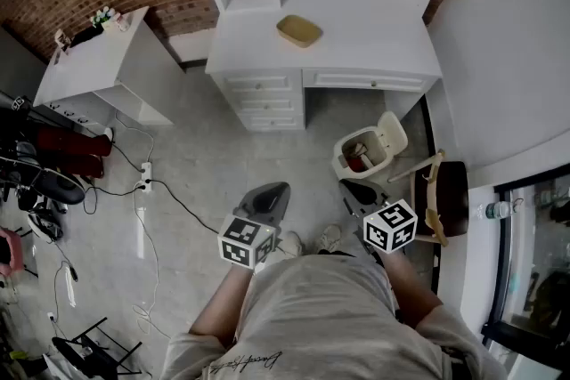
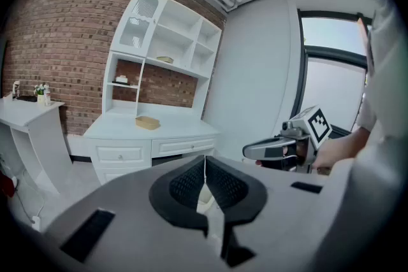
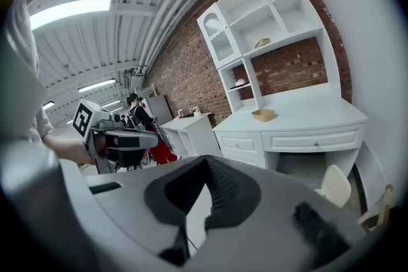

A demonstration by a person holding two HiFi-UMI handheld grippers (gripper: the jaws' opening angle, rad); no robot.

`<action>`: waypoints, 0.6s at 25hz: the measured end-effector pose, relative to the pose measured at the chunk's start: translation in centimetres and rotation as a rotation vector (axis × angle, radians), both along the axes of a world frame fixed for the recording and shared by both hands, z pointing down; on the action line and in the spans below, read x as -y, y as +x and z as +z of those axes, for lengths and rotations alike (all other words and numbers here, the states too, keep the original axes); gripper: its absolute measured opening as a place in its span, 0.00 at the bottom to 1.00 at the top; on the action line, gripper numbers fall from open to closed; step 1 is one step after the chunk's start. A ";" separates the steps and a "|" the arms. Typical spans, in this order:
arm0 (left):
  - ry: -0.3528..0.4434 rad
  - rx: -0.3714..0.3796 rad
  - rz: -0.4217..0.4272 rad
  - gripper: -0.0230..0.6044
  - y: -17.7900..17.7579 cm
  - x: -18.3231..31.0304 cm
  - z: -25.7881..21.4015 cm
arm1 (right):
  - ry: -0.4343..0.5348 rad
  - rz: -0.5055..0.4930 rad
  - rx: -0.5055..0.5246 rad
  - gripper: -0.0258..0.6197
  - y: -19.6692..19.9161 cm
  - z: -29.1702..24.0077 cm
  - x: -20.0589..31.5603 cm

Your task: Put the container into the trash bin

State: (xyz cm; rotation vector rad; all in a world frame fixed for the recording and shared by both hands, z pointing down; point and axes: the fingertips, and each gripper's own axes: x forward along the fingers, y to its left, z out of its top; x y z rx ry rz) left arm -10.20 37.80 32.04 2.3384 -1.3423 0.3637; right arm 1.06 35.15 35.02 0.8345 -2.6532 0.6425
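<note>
jaws shut and empty; container (image 1: pixel 299 30) far ahead on the desk (image 1: pixel 374 31)
left gripper (image 1: pixel 270 194) and right gripper (image 1: pixel 358 192) sit low in frame, holding nothing; the open trash bin (image 1: pixel 342 163) stands just beyond the right one; the container lies upper centre, long axis crosswise, slightly nearer the left.

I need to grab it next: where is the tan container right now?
In the head view, the tan container sits on the white desk, centre top, beyond the open trash bin.
</note>
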 end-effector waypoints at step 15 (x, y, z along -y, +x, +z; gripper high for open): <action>0.003 -0.020 -0.013 0.07 -1.1 1.7 -0.3 | -0.011 0.037 0.029 0.09 -0.3 -0.5 2.0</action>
